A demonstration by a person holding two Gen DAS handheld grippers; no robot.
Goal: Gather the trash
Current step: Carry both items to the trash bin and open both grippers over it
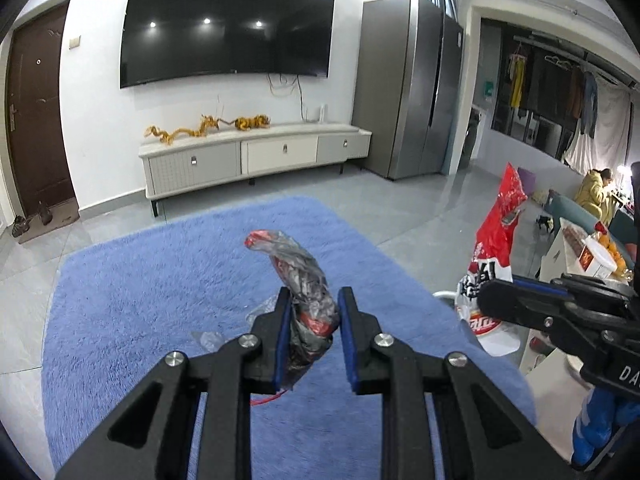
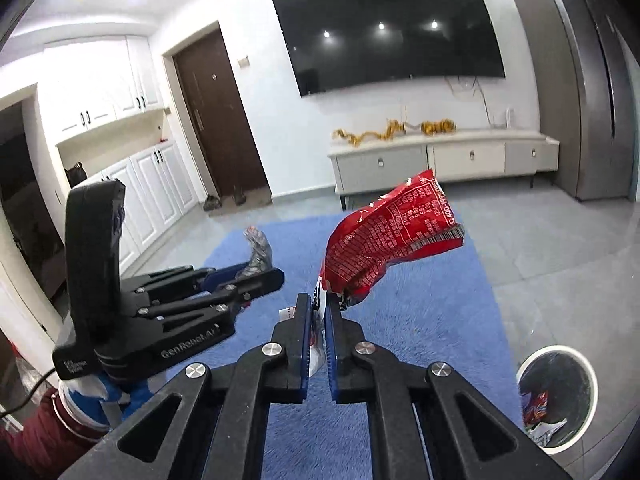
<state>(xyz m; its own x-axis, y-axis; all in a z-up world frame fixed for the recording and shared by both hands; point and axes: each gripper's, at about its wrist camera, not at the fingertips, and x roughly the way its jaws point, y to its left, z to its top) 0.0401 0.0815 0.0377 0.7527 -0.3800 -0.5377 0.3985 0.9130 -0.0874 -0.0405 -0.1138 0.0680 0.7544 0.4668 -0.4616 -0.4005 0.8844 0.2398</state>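
Note:
My left gripper (image 1: 314, 300) is shut on a crumpled grey and red plastic wrapper (image 1: 304, 276) that sticks up between its blue pads, above the blue rug (image 1: 160, 300). My right gripper (image 2: 319, 306) is shut on the lower edge of a red snack bag (image 2: 384, 240), which rises up and to the right of the pads. In the left wrist view, the red snack bag (image 1: 496, 240) and the right gripper (image 1: 484, 294) appear at the right. The right wrist view shows the left gripper (image 2: 276, 274) at the left with the grey wrapper (image 2: 258, 254).
A white round bin (image 2: 588, 364) with a dark liner and some wrappers inside stands on the grey tile floor at the lower right of the rug. A pale TV cabinet (image 1: 256, 152), wall TV, fridge (image 1: 408, 92) and brown door (image 1: 36, 116) line the far wall. A person sits far right.

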